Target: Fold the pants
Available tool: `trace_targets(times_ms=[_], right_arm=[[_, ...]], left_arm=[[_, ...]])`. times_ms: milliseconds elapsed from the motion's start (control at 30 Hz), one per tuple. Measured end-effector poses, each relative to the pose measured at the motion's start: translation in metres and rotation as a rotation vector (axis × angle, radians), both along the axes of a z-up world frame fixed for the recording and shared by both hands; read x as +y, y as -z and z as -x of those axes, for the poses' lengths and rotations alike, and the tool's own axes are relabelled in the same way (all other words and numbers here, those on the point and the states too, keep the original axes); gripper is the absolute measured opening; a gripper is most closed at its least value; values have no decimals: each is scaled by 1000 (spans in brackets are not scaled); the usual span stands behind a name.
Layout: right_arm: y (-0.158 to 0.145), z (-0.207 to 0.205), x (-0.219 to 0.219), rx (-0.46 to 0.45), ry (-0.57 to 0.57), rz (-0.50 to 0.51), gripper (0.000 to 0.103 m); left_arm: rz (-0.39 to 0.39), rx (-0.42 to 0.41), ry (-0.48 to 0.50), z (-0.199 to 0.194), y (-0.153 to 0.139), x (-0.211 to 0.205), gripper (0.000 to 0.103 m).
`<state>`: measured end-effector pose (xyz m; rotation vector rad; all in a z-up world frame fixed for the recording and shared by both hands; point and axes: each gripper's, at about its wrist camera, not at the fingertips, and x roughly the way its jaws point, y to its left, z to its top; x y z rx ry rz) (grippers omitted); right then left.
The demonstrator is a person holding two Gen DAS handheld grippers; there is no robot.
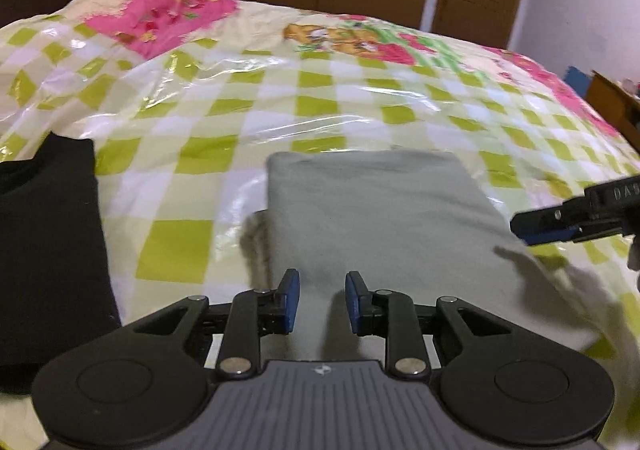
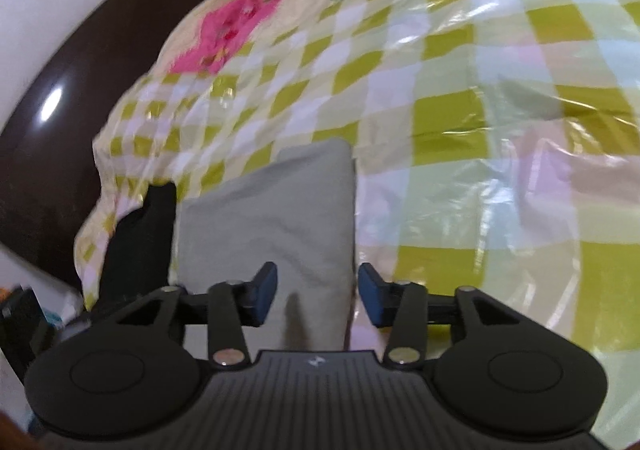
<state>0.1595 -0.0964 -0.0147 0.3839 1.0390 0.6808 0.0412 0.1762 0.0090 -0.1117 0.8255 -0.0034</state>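
Hovering left gripper (image 1: pixel 322 300): jaws apart, nothing between the pads; it hangs over the near edge of the pants (image 1: pixel 384 226), and I cannot tell whether it touches the cloth.
Right gripper (image 2: pixel 317 296): jaws apart and empty, straddling the pants' right edge near its near corner; from the left wrist it shows only as a tip at the far right.
Pants: a grey, folded rectangle lying flat on the near-middle of the sheet (image 1: pixel 240 122); it looks close to finished.
Risk, near: a pad dragging across the top layer would likely peel it back or ruck it, undoing the fold.
Risk, right edge: closing there might catch only one layer, so a lift would open the stack.
Risk, under: the sheet looks glossy and slick, so a push could slide the whole bundle.
Axis: long side runs near to far, short ends nearest and farthest.
Garment (image 1: pixel 44 242): black, left of the pants, apart from them.
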Motion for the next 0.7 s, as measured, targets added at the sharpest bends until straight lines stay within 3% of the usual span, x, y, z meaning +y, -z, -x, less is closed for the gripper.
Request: trace_targets(times_ms=[100, 167, 300, 367, 433, 500, 600, 700], right_arm=[[9, -11, 15, 8, -20, 53, 49], [14, -17, 22, 20, -43, 38, 49], [21, -25, 44, 11, -100, 23, 49], [23, -28, 51, 1, -86, 24, 41], [22, -29, 51, 5, -74, 27, 18], [19, -29, 37, 23, -54, 3, 8], [12, -24, 5, 27, 8, 5, 8], [7, -23, -28, 14, 98, 47, 8]], left_arm=[[19, 3, -24, 4, 4, 8, 41], [25, 9, -39, 6, 8, 12, 49], [89, 24, -67, -2, 15, 23, 51], [96, 42, -50, -9, 20, 20, 51], [107, 54, -42, -14, 22, 16, 51], [108, 49, -11, -19, 20, 8, 50], [136, 41, 72, -37, 18, -18, 49], [104, 31, 178, -63, 18, -56, 50]])
